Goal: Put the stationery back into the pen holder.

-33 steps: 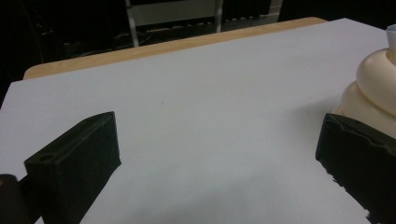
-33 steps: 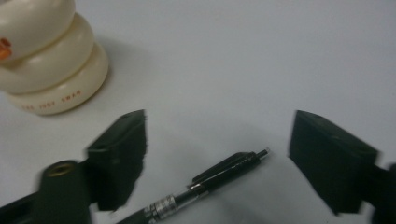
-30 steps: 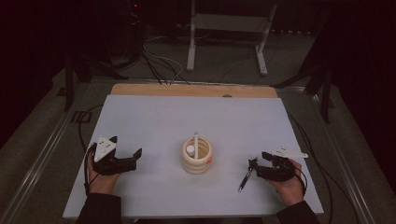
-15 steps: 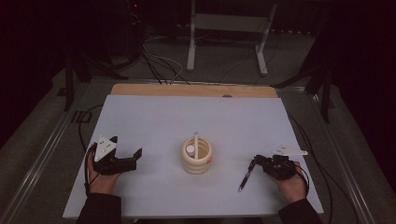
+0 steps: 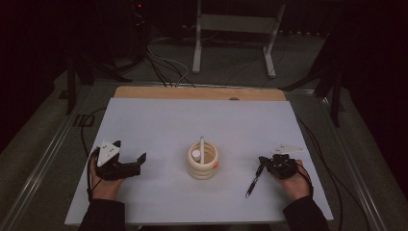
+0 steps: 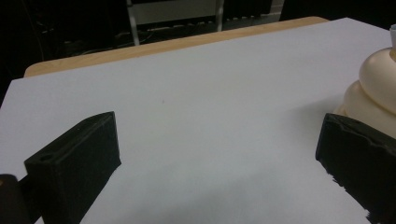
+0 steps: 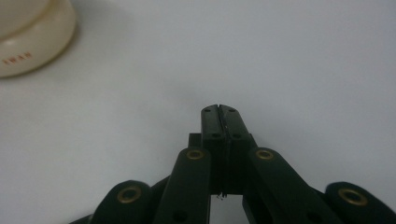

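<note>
A person's two hands rest on a white counter (image 5: 159, 125), each holding black tongs, with a cream holder of stacked rings (image 5: 202, 161) standing between them, nearer the near edge than the far one. The left tongs (image 5: 137, 163) sit close to the near-left corner, jaws spread wide and gripping nothing; in the left gripper view the two black jaws stand far apart over bare counter, the ring holder (image 6: 373, 88) just beyond the right-hand jaw. A slim white stick (image 5: 201, 147) stands upright in the holder, beside a small white round object (image 5: 196, 154), and a small orange spot (image 5: 216, 164) shows on the holder's right side. The right tongs (image 5: 262, 161) lie toward the near-right corner, jaws pressed tight together in the right gripper view (image 7: 219, 112) with only a hairline seam between them. A dark pen (image 5: 253, 182) lies on the counter just in front of the right tongs, angled toward the near edge; whether the jaws pinch its end cannot be told. A wooden strip (image 5: 197, 93) runs along the counter's far edge.
</note>
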`<state>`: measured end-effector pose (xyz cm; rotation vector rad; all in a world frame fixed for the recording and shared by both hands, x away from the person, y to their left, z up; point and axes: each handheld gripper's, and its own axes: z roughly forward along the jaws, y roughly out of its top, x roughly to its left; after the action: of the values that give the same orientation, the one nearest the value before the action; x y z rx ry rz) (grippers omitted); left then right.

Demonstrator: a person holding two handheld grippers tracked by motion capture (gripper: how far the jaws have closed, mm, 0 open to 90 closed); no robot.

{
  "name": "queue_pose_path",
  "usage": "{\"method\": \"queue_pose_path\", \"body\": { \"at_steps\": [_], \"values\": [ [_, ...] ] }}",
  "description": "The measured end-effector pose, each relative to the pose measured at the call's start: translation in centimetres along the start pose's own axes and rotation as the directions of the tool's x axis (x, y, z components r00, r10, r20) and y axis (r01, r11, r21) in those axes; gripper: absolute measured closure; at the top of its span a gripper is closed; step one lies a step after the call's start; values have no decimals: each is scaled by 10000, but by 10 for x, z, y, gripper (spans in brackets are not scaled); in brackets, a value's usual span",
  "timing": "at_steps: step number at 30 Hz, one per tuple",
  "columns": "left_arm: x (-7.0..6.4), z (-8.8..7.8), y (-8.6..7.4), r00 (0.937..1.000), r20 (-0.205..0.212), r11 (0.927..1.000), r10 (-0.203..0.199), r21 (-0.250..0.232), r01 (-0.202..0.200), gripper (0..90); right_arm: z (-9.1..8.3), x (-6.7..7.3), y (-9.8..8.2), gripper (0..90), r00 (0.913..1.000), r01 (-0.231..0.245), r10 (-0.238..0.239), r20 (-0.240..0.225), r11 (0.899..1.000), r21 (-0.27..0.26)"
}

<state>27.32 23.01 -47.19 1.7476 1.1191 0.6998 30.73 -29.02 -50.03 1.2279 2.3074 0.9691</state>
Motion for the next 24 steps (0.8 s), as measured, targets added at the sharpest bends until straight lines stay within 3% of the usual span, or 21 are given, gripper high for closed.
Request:
{"method": "queue_pose_path", "body": {
  "at_steps": [15, 24],
  "values": [
    [0, 0, 0, 10000, -3, 10000, -15, 15, 15, 2, 15, -9, 0, 900, 10000, -2, -4, 94, 9982, 592],
    [0, 0, 0, 10000, 0, 10000, -32, 22, 32, 2, 11, -7, 0, 900, 9999, 155, -156, 14, 9986, 508]
  ]
}}
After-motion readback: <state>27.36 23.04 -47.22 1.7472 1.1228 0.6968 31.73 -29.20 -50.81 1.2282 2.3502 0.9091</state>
